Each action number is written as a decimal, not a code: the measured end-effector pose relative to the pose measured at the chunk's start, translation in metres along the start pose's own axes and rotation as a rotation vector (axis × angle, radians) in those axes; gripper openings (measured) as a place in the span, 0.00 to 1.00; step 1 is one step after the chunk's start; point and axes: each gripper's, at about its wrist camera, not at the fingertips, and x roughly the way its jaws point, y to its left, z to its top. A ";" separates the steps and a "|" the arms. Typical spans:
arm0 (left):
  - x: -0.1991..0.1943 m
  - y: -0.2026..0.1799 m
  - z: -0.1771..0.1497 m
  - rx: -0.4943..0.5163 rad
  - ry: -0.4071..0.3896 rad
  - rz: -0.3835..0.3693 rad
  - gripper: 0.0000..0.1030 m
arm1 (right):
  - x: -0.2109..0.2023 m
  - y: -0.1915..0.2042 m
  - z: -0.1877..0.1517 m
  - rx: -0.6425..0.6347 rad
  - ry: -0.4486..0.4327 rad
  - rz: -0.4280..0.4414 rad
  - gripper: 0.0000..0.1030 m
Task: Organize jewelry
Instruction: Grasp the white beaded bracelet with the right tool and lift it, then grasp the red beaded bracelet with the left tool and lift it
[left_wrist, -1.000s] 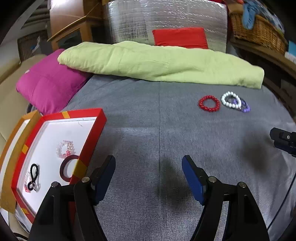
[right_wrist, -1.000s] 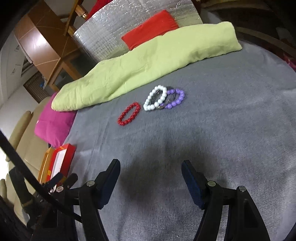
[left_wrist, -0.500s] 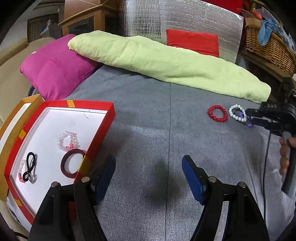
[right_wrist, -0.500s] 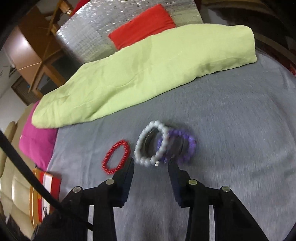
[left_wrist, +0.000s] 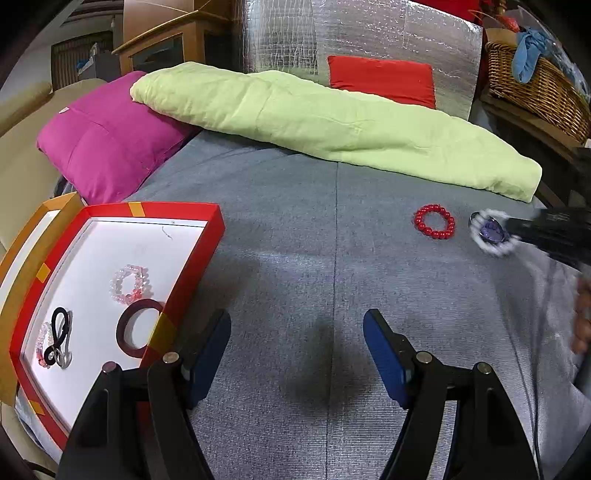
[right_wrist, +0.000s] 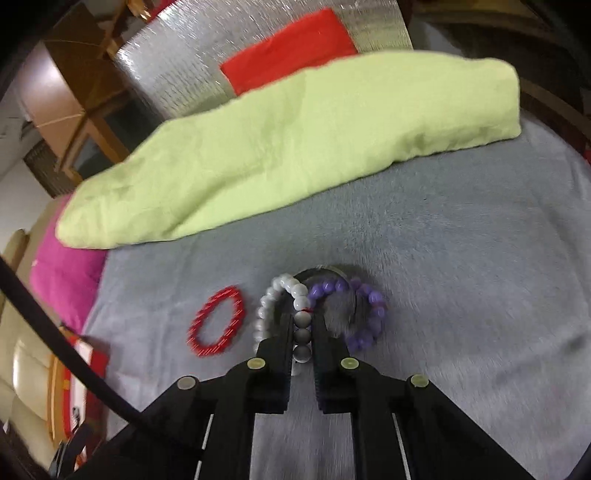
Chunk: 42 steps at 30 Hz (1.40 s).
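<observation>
A red box (left_wrist: 177, 295) with a white floor sits at the left and holds a pink bead bracelet (left_wrist: 130, 283), a dark red bangle (left_wrist: 138, 328) and a black clasp piece (left_wrist: 59, 338). My left gripper (left_wrist: 297, 354) is open and empty over the grey bedspread. A red bead bracelet (left_wrist: 434, 221) (right_wrist: 218, 320) lies to the right. My right gripper (right_wrist: 303, 319) is shut on the white bead bracelet (right_wrist: 284, 291), which overlaps a purple bead bracelet (right_wrist: 364, 317) and a dark ring (right_wrist: 325, 271).
A lime green folded quilt (left_wrist: 332, 125) lies across the back of the bed. A magenta pillow (left_wrist: 107, 140) is at the back left. A wicker basket (left_wrist: 535, 81) stands at the far right. An orange box part (left_wrist: 22, 243) sits beside the red box.
My right gripper moved forward to the bracelets and closed on the white bead bracelet. My left gripper stayed open while its view shifted slightly.
</observation>
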 end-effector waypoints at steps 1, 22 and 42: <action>0.000 0.000 -0.001 0.001 0.000 0.001 0.73 | -0.010 0.000 -0.006 0.000 -0.006 0.018 0.10; 0.057 -0.092 0.070 0.049 0.120 -0.107 0.73 | -0.048 -0.033 -0.038 0.112 -0.032 0.233 0.10; 0.022 -0.069 0.030 0.062 0.027 -0.179 0.09 | -0.041 -0.023 -0.036 0.069 -0.027 0.252 0.10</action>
